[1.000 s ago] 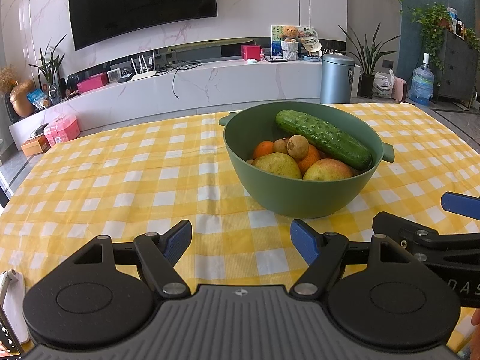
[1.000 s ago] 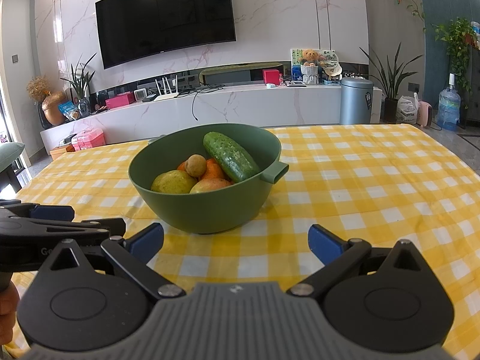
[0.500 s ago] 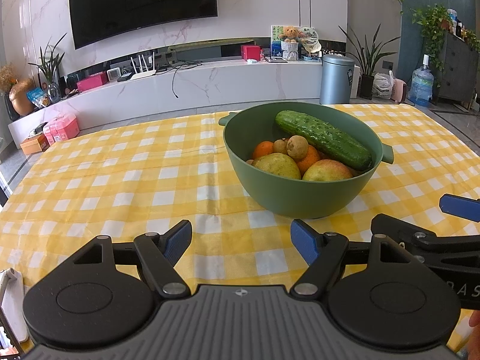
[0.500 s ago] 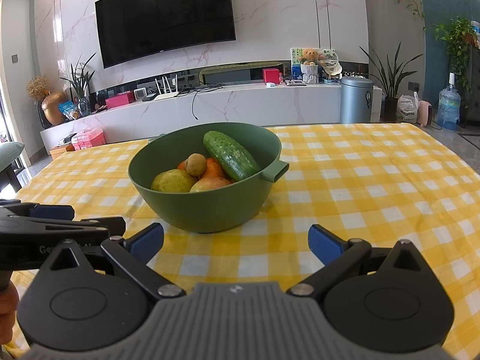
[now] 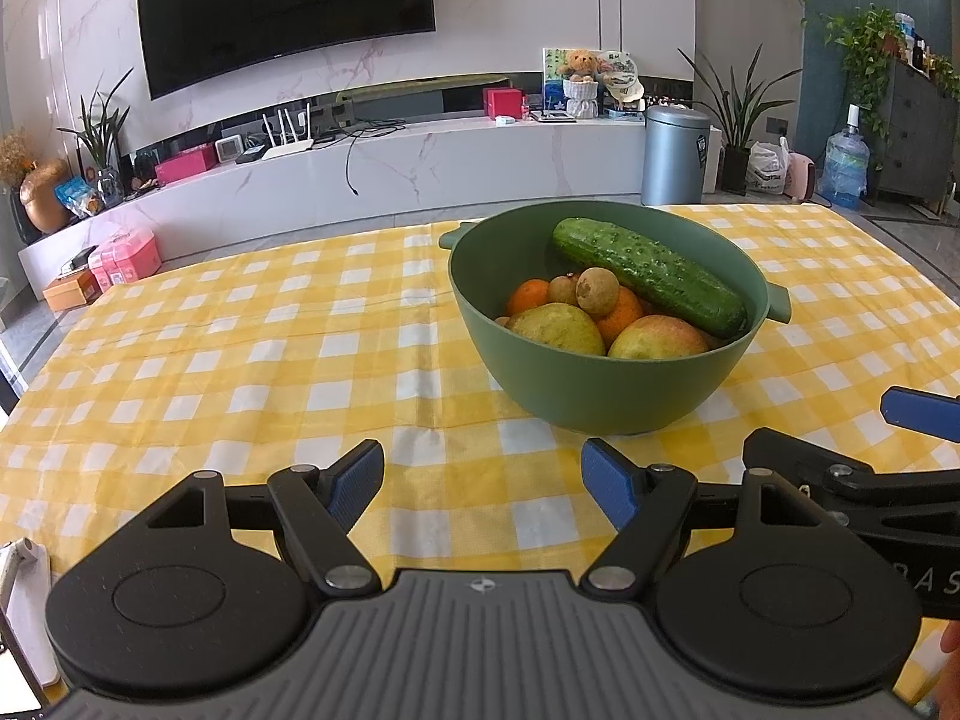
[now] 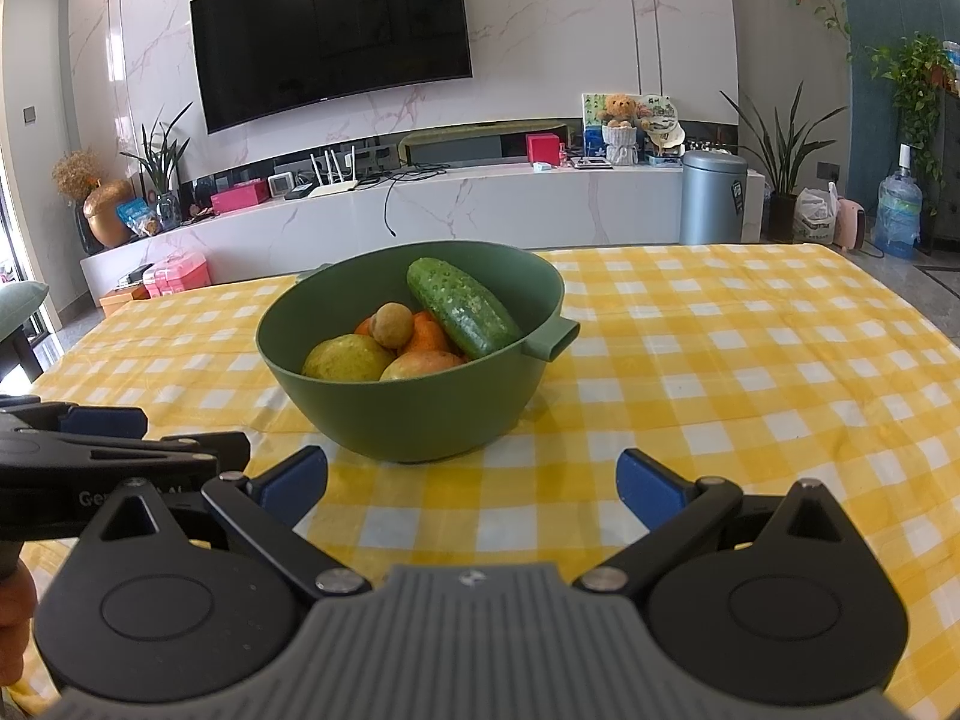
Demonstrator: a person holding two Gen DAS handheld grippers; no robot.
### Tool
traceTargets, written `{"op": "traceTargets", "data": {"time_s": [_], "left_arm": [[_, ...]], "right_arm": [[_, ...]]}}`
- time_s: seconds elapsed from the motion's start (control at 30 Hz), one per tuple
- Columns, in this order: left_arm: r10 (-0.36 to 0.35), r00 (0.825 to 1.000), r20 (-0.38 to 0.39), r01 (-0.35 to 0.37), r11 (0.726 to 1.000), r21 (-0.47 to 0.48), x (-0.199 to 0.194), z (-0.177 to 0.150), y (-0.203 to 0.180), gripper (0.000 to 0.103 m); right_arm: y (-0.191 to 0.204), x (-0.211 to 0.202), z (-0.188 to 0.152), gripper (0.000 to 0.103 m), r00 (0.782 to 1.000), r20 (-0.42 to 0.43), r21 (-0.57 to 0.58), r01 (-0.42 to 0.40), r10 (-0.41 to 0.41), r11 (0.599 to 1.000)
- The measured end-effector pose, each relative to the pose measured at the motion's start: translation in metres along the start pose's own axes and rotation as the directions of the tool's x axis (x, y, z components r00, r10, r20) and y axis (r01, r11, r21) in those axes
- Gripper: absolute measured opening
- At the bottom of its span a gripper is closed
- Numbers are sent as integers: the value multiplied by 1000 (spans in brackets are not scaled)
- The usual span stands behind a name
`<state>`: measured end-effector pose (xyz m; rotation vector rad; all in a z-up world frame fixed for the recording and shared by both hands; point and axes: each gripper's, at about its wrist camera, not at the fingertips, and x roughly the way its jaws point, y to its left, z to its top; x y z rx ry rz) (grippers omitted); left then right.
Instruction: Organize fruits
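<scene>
A green bowl (image 5: 606, 396) (image 6: 414, 420) stands on the yellow checked tablecloth (image 5: 252, 348). It holds a cucumber (image 5: 648, 276) (image 6: 462, 307) lying on top, oranges (image 5: 528, 295), a small brown fruit (image 5: 597, 291) (image 6: 391, 324), a yellow pear-like fruit (image 5: 555, 329) (image 6: 348, 357) and a reddish-yellow apple (image 5: 660, 339) (image 6: 423, 363). My left gripper (image 5: 483, 483) is open and empty, low over the cloth, near and left of the bowl. My right gripper (image 6: 471, 480) is open and empty just in front of the bowl.
The right gripper shows at the right edge of the left wrist view (image 5: 888, 480); the left gripper shows at the left edge of the right wrist view (image 6: 108, 450). Behind the table are a white TV console (image 5: 420, 162) and a grey bin (image 5: 675, 153).
Both grippers have stayed open and almost still; the bowl sits very slightly higher in both views. Nothing was taken hold of.
</scene>
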<state>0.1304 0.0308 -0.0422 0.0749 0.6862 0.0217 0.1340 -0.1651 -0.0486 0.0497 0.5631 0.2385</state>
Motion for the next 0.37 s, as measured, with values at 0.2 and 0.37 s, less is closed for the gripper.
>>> {"op": "traceTargets", "data": {"time_s": [0.2, 0.37], "left_arm": [[-2, 1000, 4, 2, 1000, 2, 0, 0, 1, 88], [0, 1000, 19, 0, 1000, 6, -1, 1, 1, 88]], "right_arm": [[0, 2, -2, 99, 1000, -2, 1, -1, 1, 1000], [0, 3, -3, 99, 1000, -6, 3, -1, 1, 1000]]}}
